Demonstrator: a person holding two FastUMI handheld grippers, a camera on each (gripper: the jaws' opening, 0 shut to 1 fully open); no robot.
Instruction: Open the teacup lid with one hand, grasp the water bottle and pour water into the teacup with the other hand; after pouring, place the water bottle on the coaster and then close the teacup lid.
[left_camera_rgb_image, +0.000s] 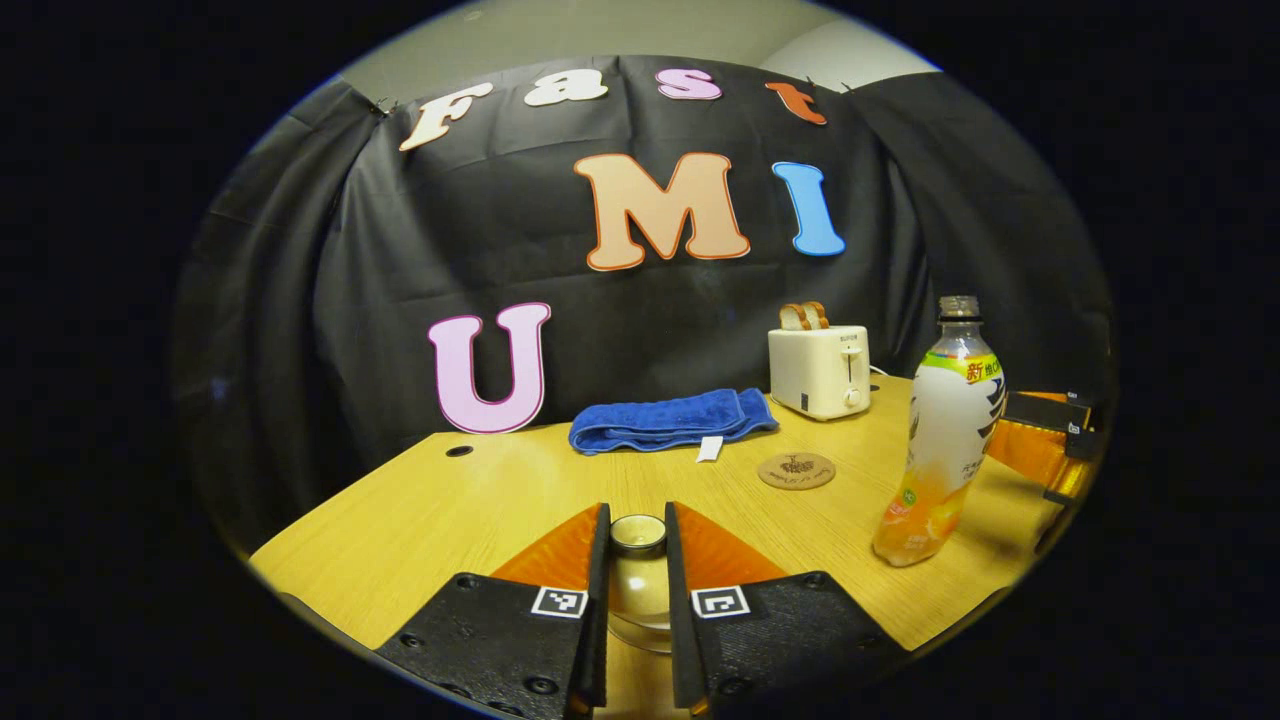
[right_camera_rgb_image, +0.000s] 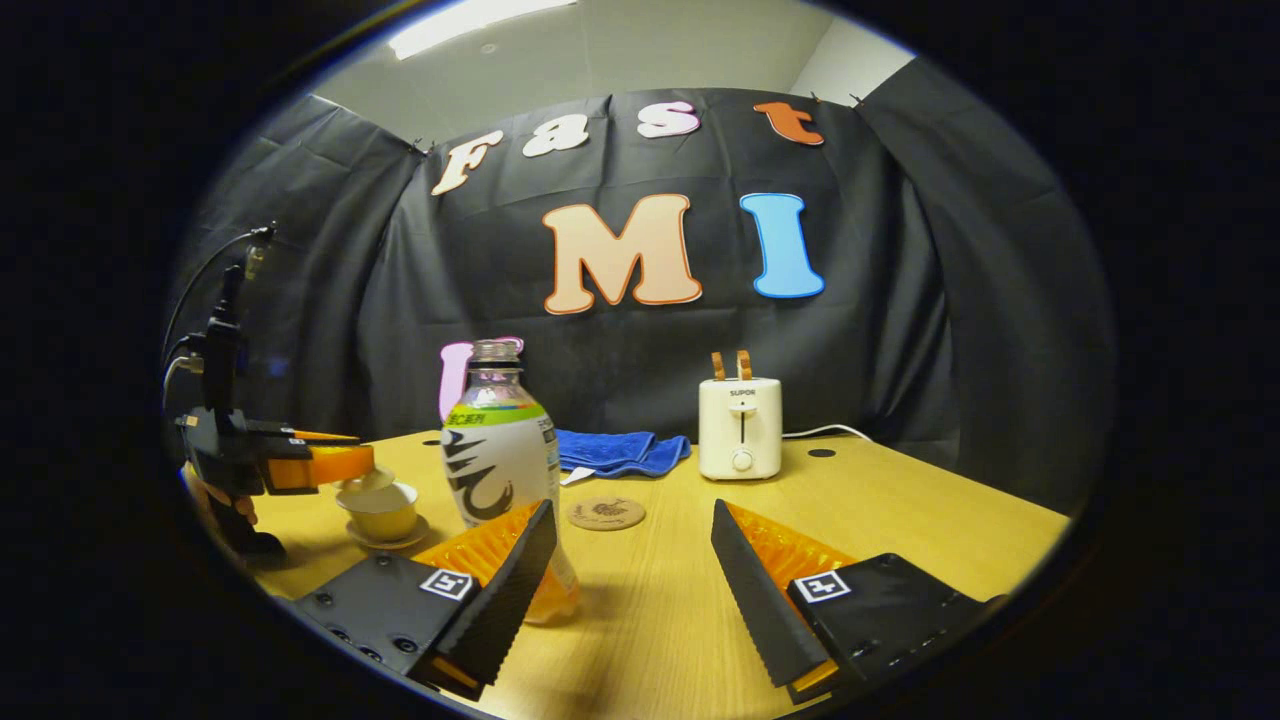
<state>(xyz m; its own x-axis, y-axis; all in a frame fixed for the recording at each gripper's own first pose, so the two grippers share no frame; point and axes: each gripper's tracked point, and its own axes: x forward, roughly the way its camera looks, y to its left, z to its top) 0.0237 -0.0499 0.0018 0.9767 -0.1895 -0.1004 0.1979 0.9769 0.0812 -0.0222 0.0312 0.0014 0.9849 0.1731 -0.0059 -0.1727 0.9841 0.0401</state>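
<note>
My left gripper is shut on the knob of the teacup lid, which sits between its two fingers. In the right gripper view, that left gripper hovers over the cream teacup on its saucer at the table's left, the lid at the cup's rim. The water bottle stands upright, with orange liquid at its base. My right gripper is open, the bottle just behind its left finger, not between the fingers. The round brown coaster lies beyond. In the left gripper view the bottle stands right of the coaster.
A white toaster with two slices of toast stands at the back of the wooden table. A folded blue towel lies to its left. A hand holds the left gripper at the table's left edge.
</note>
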